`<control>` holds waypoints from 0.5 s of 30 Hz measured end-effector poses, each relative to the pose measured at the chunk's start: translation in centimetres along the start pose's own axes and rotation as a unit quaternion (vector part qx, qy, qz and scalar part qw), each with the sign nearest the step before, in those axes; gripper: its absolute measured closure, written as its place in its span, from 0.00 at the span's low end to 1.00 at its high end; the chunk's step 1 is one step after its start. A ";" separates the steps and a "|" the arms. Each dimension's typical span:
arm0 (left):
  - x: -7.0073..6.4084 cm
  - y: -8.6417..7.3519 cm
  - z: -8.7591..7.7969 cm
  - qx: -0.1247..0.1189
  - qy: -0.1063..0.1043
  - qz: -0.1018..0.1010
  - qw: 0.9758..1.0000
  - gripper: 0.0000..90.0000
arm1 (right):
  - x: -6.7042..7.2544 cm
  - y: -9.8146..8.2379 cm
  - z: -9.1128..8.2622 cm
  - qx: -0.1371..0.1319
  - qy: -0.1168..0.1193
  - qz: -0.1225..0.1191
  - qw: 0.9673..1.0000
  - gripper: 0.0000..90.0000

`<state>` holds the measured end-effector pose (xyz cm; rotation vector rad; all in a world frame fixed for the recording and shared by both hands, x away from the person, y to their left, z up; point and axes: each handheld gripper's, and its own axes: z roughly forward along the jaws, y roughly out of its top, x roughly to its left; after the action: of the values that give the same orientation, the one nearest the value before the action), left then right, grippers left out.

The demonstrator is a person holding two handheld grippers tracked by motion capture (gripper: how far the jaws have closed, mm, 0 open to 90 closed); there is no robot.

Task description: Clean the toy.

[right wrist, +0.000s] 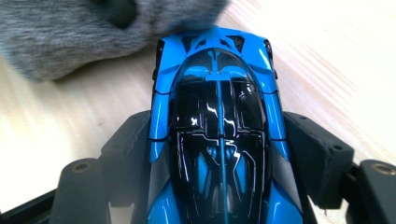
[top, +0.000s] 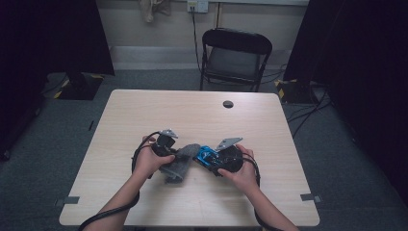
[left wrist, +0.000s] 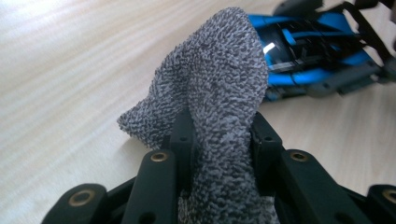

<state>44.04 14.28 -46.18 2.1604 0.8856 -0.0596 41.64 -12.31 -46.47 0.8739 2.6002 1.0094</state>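
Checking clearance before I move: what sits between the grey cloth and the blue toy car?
Nothing. In the right gripper view the grey cloth meets the end of the blue toy car; the high view shows them butted together too.

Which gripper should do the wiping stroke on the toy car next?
Left, probably. The left gripper already pinches the grey cloth, whose tip reaches the blue toy car. The right gripper is shut on the car, steadying it.

Probably a lab: dark curtains (top: 57, 33), taped floor (top: 284, 86).
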 end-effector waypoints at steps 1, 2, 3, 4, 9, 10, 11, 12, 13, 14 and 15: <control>0.0 -0.2 -0.1 0.002 0.000 0.001 1.000 0.76 | -0.1 -0.1 0.0 0.001 0.001 0.003 1.000 0.31; 0.1 -0.3 -0.2 0.000 0.003 -0.001 1.000 0.76 | -0.2 -0.1 0.1 0.000 0.000 0.005 1.000 0.31; 0.2 -0.4 -0.3 -0.002 0.005 -0.002 1.000 0.76 | -0.2 -0.1 0.1 0.000 0.000 0.005 1.000 0.31; 0.4 -0.5 -0.5 -0.006 0.012 -0.006 1.000 0.76 | -0.3 -0.2 0.1 0.000 0.000 0.006 1.000 0.31; 1.5 -0.1 -1.3 -0.031 0.059 -0.017 0.998 0.76 | 0.2 -0.2 -0.1 -0.005 0.005 -0.001 1.000 0.31; 1.6 0.1 -1.3 -0.032 0.064 -0.017 0.997 0.76 | 0.4 -0.1 -0.1 -0.004 0.007 -0.004 1.000 0.31; 1.7 0.3 -1.2 -0.033 0.069 -0.016 0.997 0.76 | 0.5 0.0 -0.1 -0.004 0.009 -0.005 1.000 0.31; 1.7 0.6 -1.0 -0.033 0.070 -0.017 0.997 0.76 | 0.7 0.0 -0.1 -0.004 0.011 -0.007 1.000 0.31; 1.7 0.8 -0.8 -0.031 0.067 -0.017 0.997 0.76 | 0.8 0.1 0.0 -0.005 0.014 -0.008 1.000 0.31; 1.7 1.0 -0.5 -0.029 0.066 -0.015 0.997 0.76 | 1.0 0.1 0.0 -0.006 0.015 -0.009 1.000 0.31; 1.6 1.2 -0.2 -0.026 0.063 -0.015 0.998 0.76 | 1.1 0.2 0.0 -0.005 0.016 -0.011 1.000 0.31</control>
<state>45.91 14.80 -45.78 2.1212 0.9800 0.0858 40.83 -11.56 -46.36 0.8304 2.6226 1.0389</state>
